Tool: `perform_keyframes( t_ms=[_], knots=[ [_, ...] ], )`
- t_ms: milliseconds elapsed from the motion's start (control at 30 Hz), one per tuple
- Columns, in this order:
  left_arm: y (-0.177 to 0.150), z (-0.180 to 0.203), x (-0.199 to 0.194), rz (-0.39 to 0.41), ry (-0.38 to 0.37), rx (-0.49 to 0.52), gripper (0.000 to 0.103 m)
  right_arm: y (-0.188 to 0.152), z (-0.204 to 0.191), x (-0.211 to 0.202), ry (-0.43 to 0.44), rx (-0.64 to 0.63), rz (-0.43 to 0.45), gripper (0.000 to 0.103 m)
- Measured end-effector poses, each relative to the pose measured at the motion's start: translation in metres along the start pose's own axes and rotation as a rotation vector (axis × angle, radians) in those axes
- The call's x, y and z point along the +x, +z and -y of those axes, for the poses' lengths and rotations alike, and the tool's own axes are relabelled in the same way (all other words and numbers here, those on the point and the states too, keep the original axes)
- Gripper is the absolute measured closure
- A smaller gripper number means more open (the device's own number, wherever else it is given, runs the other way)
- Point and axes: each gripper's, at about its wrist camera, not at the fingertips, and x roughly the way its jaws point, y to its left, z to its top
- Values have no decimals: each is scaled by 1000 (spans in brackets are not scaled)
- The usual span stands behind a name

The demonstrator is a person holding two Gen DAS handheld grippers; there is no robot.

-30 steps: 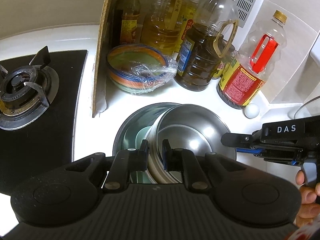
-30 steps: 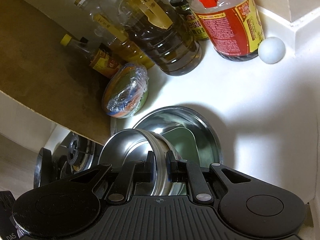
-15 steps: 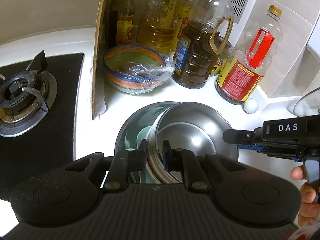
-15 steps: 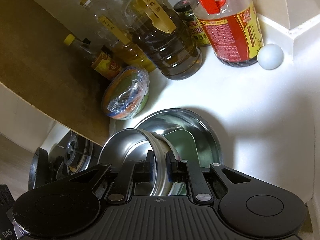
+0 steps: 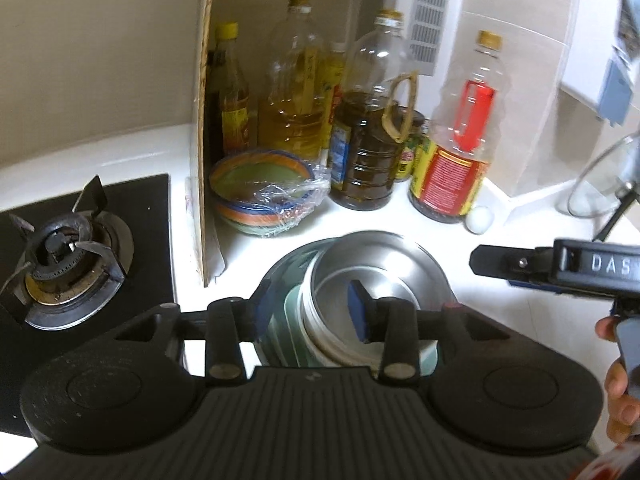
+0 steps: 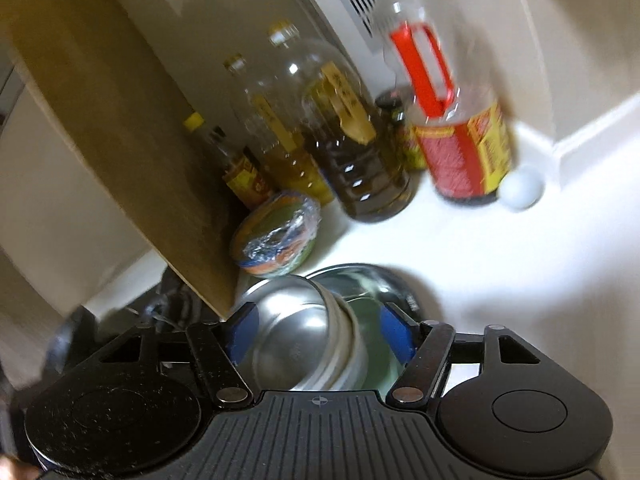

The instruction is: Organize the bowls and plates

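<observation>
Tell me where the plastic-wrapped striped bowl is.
In the left wrist view the striped bowl sits on the white counter, between the upright board and the dark oil bottle, behind the steel bowl.

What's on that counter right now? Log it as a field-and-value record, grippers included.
steel bowl: sits in the large basin, gripped by nothing
green dish: in the basin, partly under the bowl
left gripper: open, fingers either side of the bowl's rim
right gripper: open, over the same bowl
wrapped striped bowl: behind the basin, next to the board
oil bottles: by the back wall
egg: beside the red-label bottle
</observation>
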Motion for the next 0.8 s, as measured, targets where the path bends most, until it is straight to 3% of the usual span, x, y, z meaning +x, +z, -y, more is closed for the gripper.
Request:
perform_keyframes(
  t_ms=[167, 367, 633, 800],
  knots=[
    [-18, 9, -23, 20, 0, 61, 59, -33, -14, -33, -77, -146, 69, 33],
    [-42, 21, -54, 61, 22, 73, 40, -68, -6, -55, -73, -145, 31, 32],
    [-73, 51, -78, 26, 43, 69, 40, -93, 21, -89, -62, -63, -31, 32],
    [-92, 76, -92, -28, 27, 49, 41, -109, 27, -112, -123, -104, -49, 32]
  ],
)
